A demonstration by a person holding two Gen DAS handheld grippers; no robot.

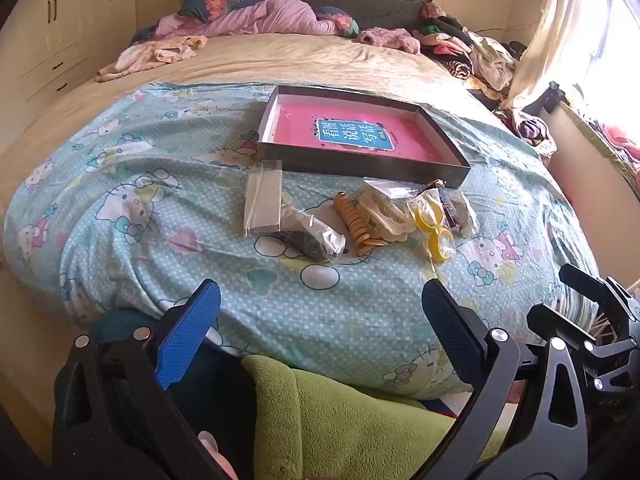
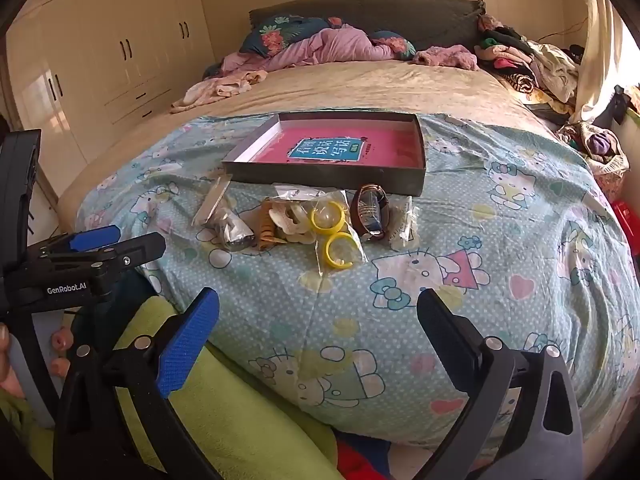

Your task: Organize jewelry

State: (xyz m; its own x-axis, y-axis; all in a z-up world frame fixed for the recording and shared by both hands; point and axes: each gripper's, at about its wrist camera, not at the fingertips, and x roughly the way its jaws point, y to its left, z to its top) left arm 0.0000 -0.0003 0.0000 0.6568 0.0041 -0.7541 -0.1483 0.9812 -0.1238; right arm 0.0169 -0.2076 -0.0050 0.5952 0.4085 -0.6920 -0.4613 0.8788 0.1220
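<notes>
Blue-padded fingers of my left gripper spread wide, nothing between them; same for my right gripper. Both hover over quilt, tilted down. Ahead of both: jewelry row, with yellow rings in bag, watch, beaded bracelet, clear packets. Just beyond row: shallow grey box, pink book inside.
</notes>
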